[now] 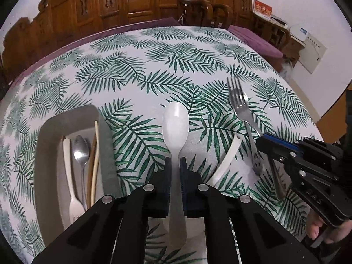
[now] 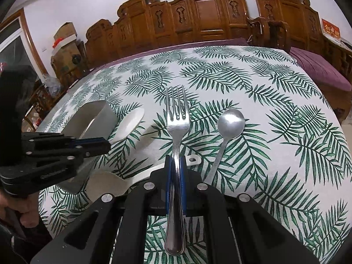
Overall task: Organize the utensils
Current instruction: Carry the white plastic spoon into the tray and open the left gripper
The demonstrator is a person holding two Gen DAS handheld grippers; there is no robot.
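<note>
From the left wrist view, the left gripper (image 1: 175, 165) tilts down over the counter (image 1: 136, 66), its fingers pinching the handle of a white plastic spoon (image 1: 175, 123) whose broad oval bowl points away. To its left sits a grey rectangular tray (image 1: 47, 132) holding a white fork, a steel spoon and pale chopsticks, laid lengthwise. At the right edge the right gripper (image 1: 265, 146) reaches in with a steel fork (image 1: 238, 101) clamped by its handle; a white plastic handle (image 1: 226, 158) lies between the two.

From the right wrist view, the right gripper (image 2: 175, 165) angles down – fingers pressed on the slim fork (image 2: 177, 118), tines pointing away. A round-bowled steel spoon (image 2: 231, 122) lies on the leaf-print cloth just right of it. The left gripper (image 2: 103, 145) enters from the left in front of the tray (image 2: 99, 114), the white spoon (image 2: 129, 123) beyond its tips.
</note>
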